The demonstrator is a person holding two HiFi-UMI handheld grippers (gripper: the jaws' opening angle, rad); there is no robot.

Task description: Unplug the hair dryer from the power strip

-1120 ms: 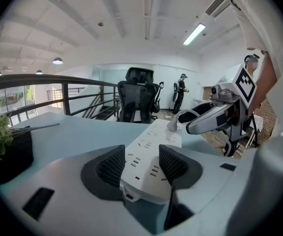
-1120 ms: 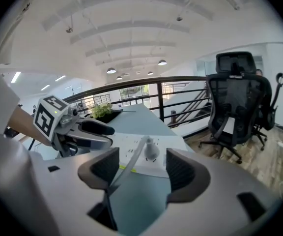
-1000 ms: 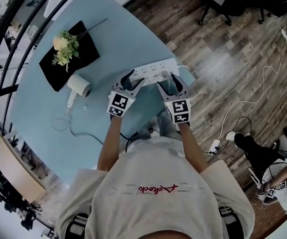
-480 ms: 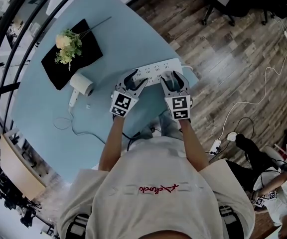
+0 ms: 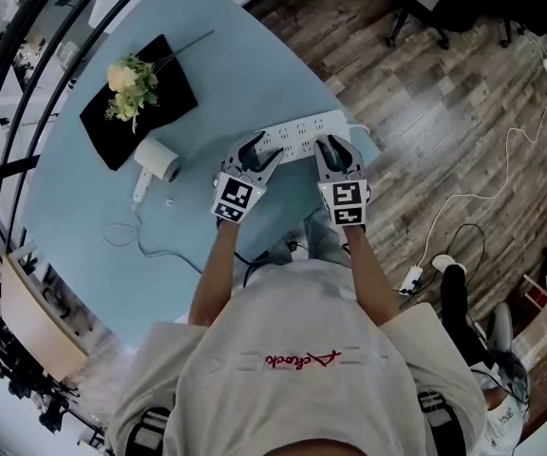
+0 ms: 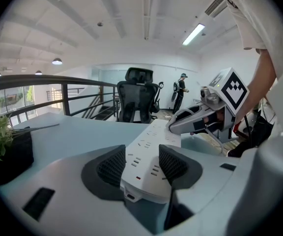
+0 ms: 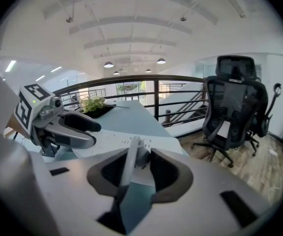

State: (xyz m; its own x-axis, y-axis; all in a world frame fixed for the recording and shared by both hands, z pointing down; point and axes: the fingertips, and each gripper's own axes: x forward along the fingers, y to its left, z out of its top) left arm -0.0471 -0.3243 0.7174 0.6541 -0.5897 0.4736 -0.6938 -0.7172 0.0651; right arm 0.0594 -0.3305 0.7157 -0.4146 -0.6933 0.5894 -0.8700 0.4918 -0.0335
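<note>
A long white power strip (image 5: 297, 129) lies near the blue table's right edge. My left gripper (image 5: 254, 155) is shut on its near left end; in the left gripper view both pads (image 6: 113, 165) press the sides of the power strip (image 6: 149, 154). My right gripper (image 5: 333, 150) sits at the strip's right part. In the right gripper view its jaws are closing, and the white plug (image 7: 140, 153) with its cable (image 7: 126, 173) fills the gap between them. The white hair dryer (image 5: 155, 164) lies to the left on the table, its cord looping towards the near edge.
A black tray (image 5: 164, 65) with a flower bunch (image 5: 129, 85) lies at the table's far left. The table's edge (image 5: 364, 145) runs just right of the strip, with wood floor beyond. Office chairs (image 5: 416, 8), a white floor cable (image 5: 463, 198) and a black railing (image 5: 8, 74) surround the table.
The right gripper's wide jaws have drawn in around the plug at the strip's right part. The left gripper has kept its hold on the strip's end.
</note>
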